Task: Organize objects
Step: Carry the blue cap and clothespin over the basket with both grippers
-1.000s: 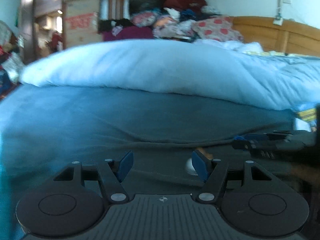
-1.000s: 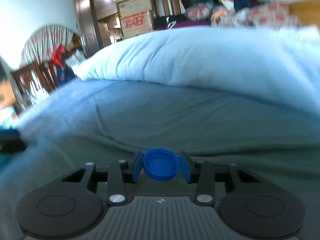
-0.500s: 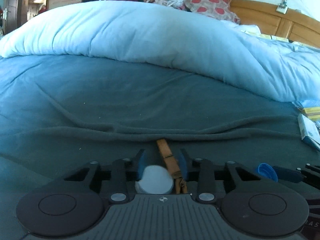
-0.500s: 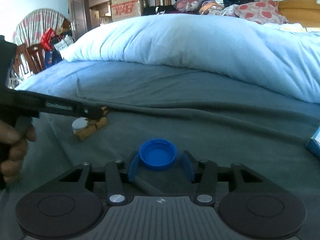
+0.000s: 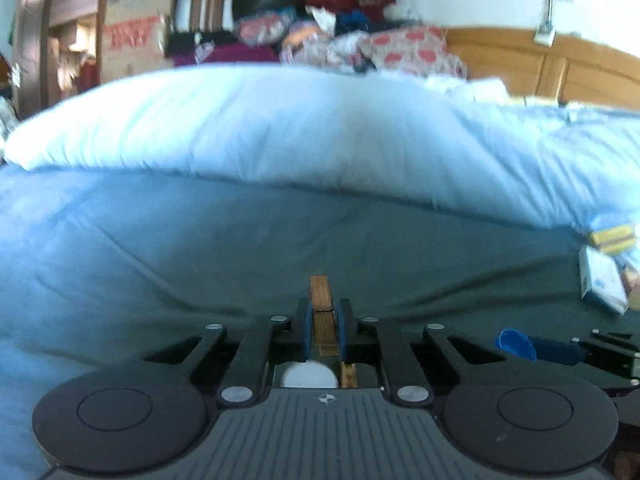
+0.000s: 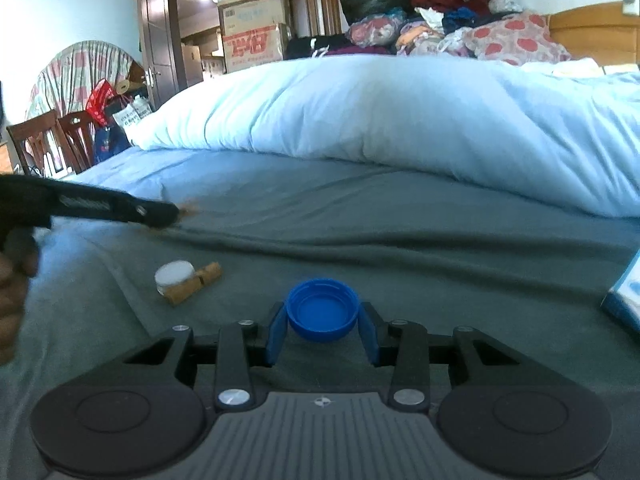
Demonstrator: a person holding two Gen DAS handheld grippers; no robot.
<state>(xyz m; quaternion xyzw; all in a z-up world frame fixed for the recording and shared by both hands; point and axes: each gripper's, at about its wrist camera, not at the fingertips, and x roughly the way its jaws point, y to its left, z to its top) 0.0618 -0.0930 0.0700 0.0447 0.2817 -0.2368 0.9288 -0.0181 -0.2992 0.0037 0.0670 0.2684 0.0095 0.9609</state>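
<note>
My left gripper (image 5: pixel 322 330) is shut on a wooden clothespin (image 5: pixel 321 304) and holds it above the grey bedsheet. A white cap (image 5: pixel 309 376) and a second wooden clothespin (image 5: pixel 347 375) lie just below it. In the right wrist view the left gripper (image 6: pixel 160 213) hangs above that white cap (image 6: pixel 174 274) and clothespin (image 6: pixel 192 286). My right gripper (image 6: pixel 322 330) has its jaws apart on both sides of a blue bottle cap (image 6: pixel 322 309) that rests on the sheet. The blue cap (image 5: pixel 515 343) also shows in the left wrist view.
A pale blue duvet (image 6: pixel 380 120) lies heaped across the bed behind. A blue and white box (image 5: pixel 602 282) and a yellow packet (image 5: pixel 612 237) lie at the right. Clothes (image 6: pixel 440 28) and cardboard boxes (image 6: pixel 254 32) are piled beyond; chairs (image 6: pixel 48 140) stand at the left.
My left gripper closed on a clothespin and lifted it off the sheet, leaving the white cap and the other clothespin. My right gripper's jaws opened from the blue cap, which lies on the sheet.
</note>
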